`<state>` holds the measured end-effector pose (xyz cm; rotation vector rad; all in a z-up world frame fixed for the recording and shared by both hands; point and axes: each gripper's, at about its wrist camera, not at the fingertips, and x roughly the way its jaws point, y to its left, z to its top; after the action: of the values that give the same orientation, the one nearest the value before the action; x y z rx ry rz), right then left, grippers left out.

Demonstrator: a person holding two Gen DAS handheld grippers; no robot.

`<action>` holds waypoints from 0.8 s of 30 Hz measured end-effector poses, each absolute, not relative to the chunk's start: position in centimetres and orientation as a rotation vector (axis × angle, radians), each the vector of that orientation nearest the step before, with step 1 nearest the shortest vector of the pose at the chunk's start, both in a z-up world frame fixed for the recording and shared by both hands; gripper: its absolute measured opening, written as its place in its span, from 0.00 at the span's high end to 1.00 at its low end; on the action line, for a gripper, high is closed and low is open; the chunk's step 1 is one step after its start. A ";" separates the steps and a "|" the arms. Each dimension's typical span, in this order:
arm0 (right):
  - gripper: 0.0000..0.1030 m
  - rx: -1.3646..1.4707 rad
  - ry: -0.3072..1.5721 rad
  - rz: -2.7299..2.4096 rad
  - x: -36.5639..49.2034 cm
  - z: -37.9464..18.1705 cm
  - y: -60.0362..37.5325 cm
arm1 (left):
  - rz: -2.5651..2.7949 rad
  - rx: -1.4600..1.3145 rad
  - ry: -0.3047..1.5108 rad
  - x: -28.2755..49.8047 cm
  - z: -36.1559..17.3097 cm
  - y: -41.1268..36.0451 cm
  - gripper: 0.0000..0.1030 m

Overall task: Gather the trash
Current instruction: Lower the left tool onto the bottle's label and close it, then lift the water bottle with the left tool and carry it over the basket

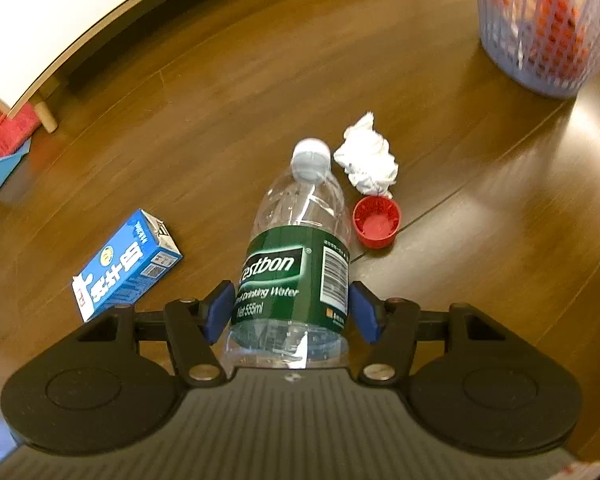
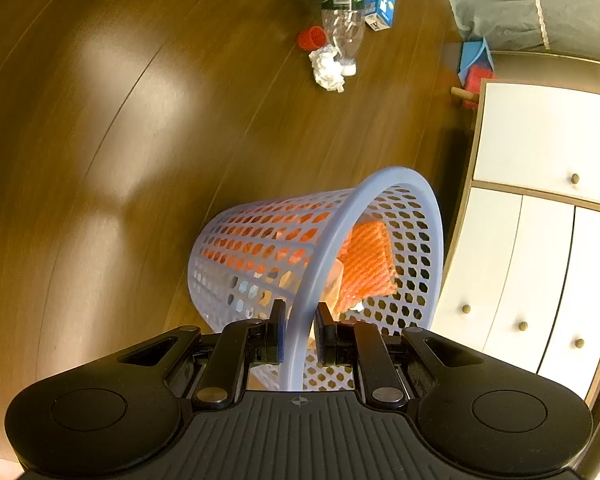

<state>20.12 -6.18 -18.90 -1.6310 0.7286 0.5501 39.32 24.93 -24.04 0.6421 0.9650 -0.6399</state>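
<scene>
Loads of bare wood floor (image 2: pixel 120 140) between the trash pile and the blue mesh basket (image 2: pixel 260 248), so that lane is wide open. The pile itself is tight: crumpled tissue (image 1: pixel 367 155) and red cap (image 1: pixel 377 222) sit just beside the bottle (image 1: pixel 296 256) on one side, while the blue carton (image 1: pixel 126 266) lies near the other (a bit more gap there). The white cabinet (image 2: pixel 540 240) hems in the basket's far side.

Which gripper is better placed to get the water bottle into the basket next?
Left. The left gripper already brackets the water bottle at its label, while the right gripper is clamped on the basket rim, holding it tilted.
</scene>
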 end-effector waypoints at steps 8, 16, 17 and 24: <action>0.89 -1.644 0.733 0.550 19.6 -18.7 -6.2 | -0.684 0.602 0.941 36.9 -20.7 25.0 0.44; 0.89 -1.658 0.730 0.556 20.0 -18.7 -5.9 | -0.691 0.588 0.923 35.4 -18.5 25.4 0.44; 0.89 -1.660 0.729 0.556 19.9 -18.8 -6.0 | -0.689 0.584 0.919 35.3 -18.2 25.5 0.44; 0.89 -1.653 0.745 0.546 20.2 -18.6 -5.8 | -0.676 0.541 0.869 34.8 -14.7 26.1 0.44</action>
<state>20.16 -5.81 -18.62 -1.6531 0.7448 0.5462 34.77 26.05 -14.73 0.5411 0.8693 -0.6756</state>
